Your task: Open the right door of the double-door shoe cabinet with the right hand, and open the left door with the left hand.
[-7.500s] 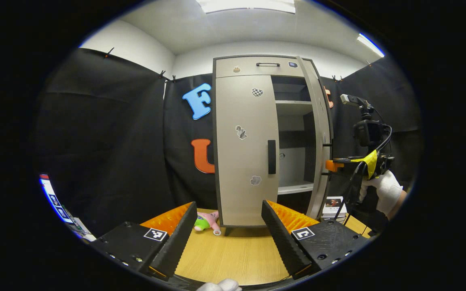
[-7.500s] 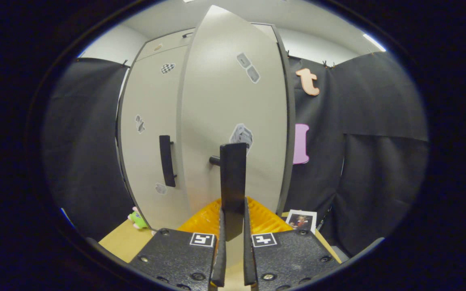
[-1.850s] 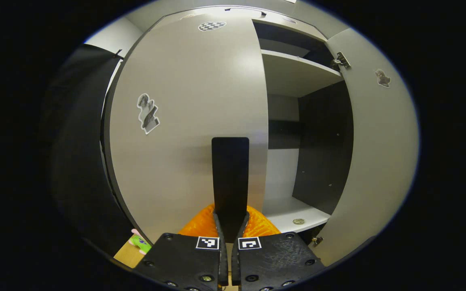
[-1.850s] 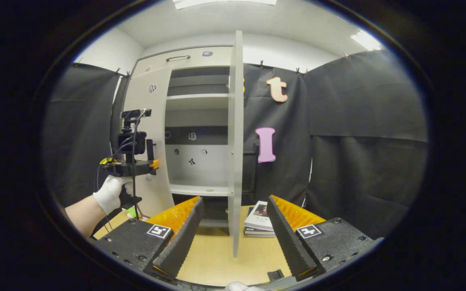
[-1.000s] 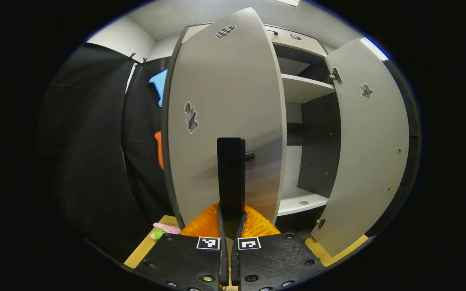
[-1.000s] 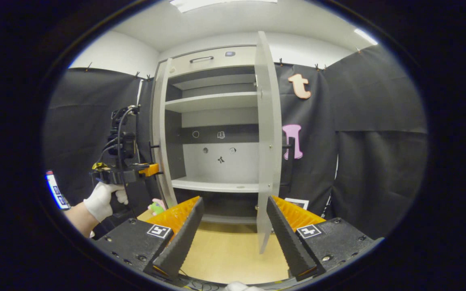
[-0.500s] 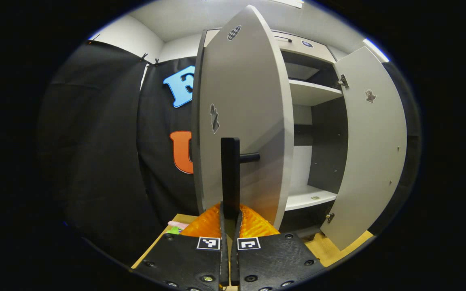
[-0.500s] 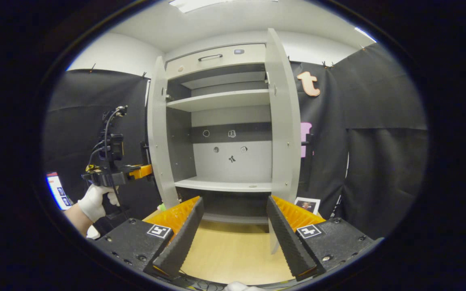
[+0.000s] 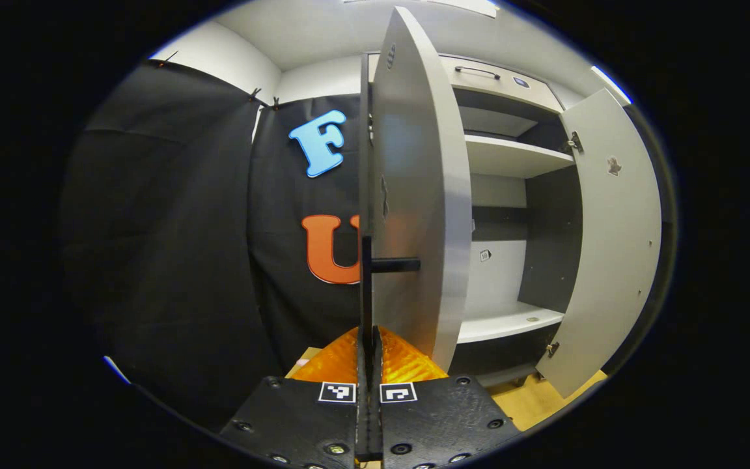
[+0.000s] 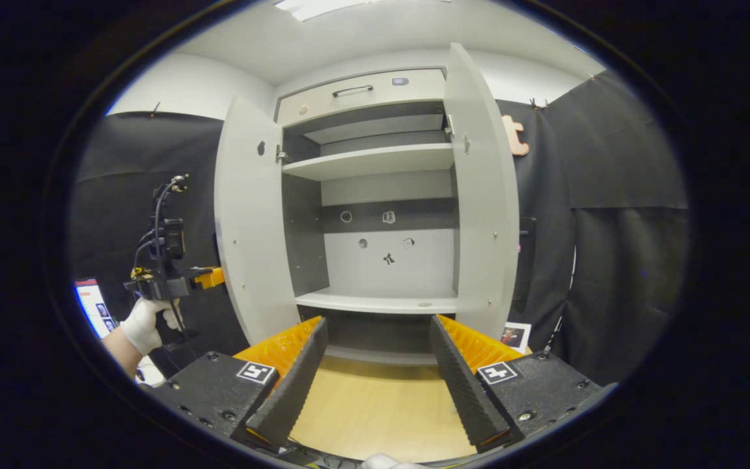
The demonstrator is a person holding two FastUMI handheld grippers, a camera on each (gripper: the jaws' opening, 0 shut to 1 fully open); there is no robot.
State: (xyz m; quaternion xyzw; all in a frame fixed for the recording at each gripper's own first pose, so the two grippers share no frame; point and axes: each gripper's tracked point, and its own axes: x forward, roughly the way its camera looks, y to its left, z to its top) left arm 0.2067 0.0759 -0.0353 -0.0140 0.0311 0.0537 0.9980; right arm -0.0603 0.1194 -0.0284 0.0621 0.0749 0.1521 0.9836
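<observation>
The grey shoe cabinet (image 10: 375, 91) stands with both doors swung out. In the left gripper view the left door (image 9: 417, 195) is nearly edge-on. My left gripper (image 9: 368, 333) is shut on its black bar handle (image 9: 366, 280). The right door (image 9: 612, 247) hangs wide open farther right. In the right gripper view my right gripper (image 10: 378, 365) is open with nothing between its fingers, facing the open shelves between the left door (image 10: 248, 228) and the right door (image 10: 487, 208). The left gripper (image 10: 213, 277) shows there behind the left door, held by a gloved hand (image 10: 144, 324).
A white shelf (image 10: 381, 301) crosses the cabinet low down, another shelf (image 10: 375, 159) higher up. A drawer handle (image 10: 352, 89) sits on top. A photo card (image 10: 513, 336) lies at the right door's foot on the wooden surface (image 10: 375, 407). A lit screen (image 10: 92, 306) is far left.
The left door has swung further out with my left gripper shut on its handle. The right view now faces the open cabinet more squarely; the right gripper stays open.
</observation>
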